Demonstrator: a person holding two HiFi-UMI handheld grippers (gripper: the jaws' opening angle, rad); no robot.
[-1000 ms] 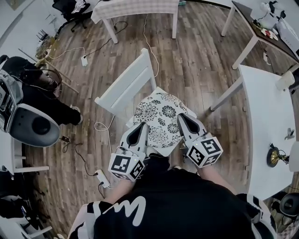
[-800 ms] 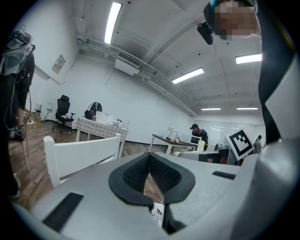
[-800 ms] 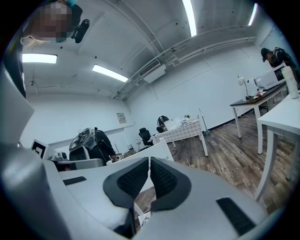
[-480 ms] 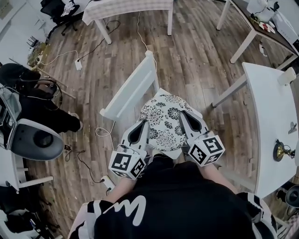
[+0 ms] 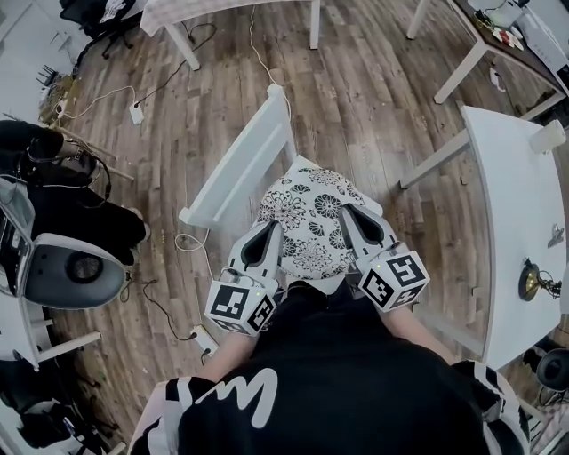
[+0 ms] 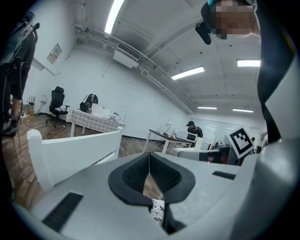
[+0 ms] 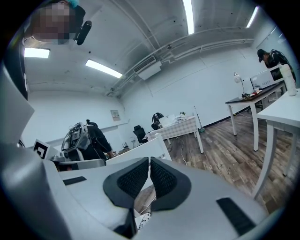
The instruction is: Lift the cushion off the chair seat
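Both your grippers are closed over the cushion on the chair seat.
Your left gripper (image 5: 269,229), jaws together with nothing seen between them, sits at the left edge of the round, black-and-white floral cushion (image 5: 311,222). The cushion lies on the white chair (image 5: 236,162). Your right gripper (image 5: 348,213), jaws likewise together, is over its right edge.

A cushion (image 5: 311,227) lies on the seat of a chair (image 5: 240,169), whose backrest stands just beyond it to the upper left; the left gripper (image 5: 272,227) reaches over the cushion's left edge and the right gripper (image 5: 349,213) over its right edge. A table (image 5: 511,204) stands right of the chair, apart from it; a second table (image 5: 222,7) stands beyond the backrest; a power strip (image 5: 203,338) lies on the floor just left of the left gripper; a bystander (image 5: 53,195) is farther left.
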